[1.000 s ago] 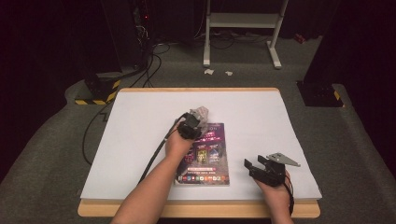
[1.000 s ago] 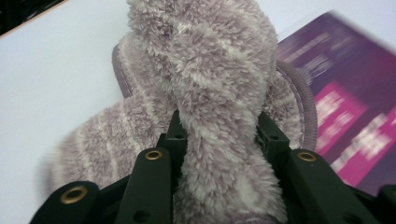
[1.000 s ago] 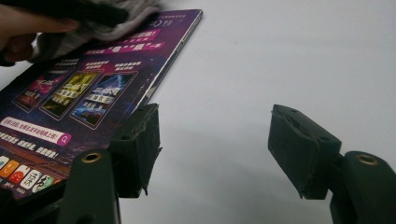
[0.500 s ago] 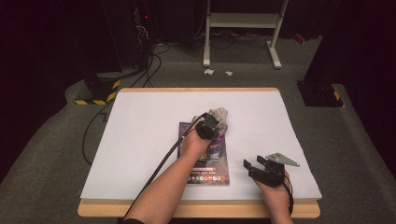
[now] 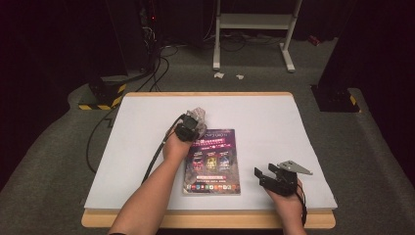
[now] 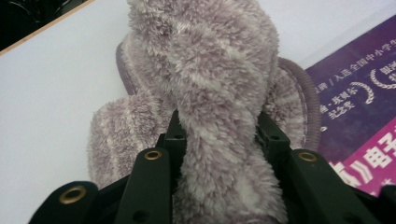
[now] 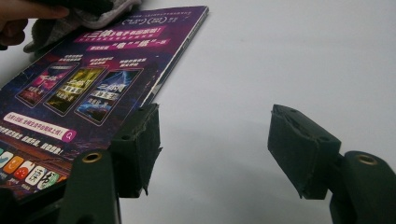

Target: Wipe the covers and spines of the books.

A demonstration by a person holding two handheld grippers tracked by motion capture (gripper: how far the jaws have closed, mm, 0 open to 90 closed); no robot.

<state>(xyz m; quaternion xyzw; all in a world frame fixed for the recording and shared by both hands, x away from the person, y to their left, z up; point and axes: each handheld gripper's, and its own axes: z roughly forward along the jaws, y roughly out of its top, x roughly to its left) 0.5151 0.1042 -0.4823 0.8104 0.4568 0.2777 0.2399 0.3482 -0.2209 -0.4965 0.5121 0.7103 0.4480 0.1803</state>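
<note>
— Slipper point(image 6: 215, 84): where is it?

— It's a fluffy, pale purple-grey slipper, pinched in the left gripper point(image 5: 188, 129) at the far left corner of the magazine point(image 5: 213, 159). In the left gripper view the jaws press into the plush from both sides, and the fur bulges out above and below them. The rest of the slipper hangs past the jaws over the white table point(image 5: 274, 117), with its ribbed edge just above the magazine's purple cover.

— Is it lifted clear of the table?

— Hard to say. From above it is a small grey lump point(image 5: 197, 115) partly hidden behind the gripper, so I can't tell whether it touches the surface.

— And the other hand?

— The right gripper point(image 5: 266, 172) sits near the table's front edge, to the right of the magazine and apart from it. In its own view the jaws stand wide with nothing between them but bare tabletop, and the magazine point(image 7: 88, 88) lies just to the left.
</note>
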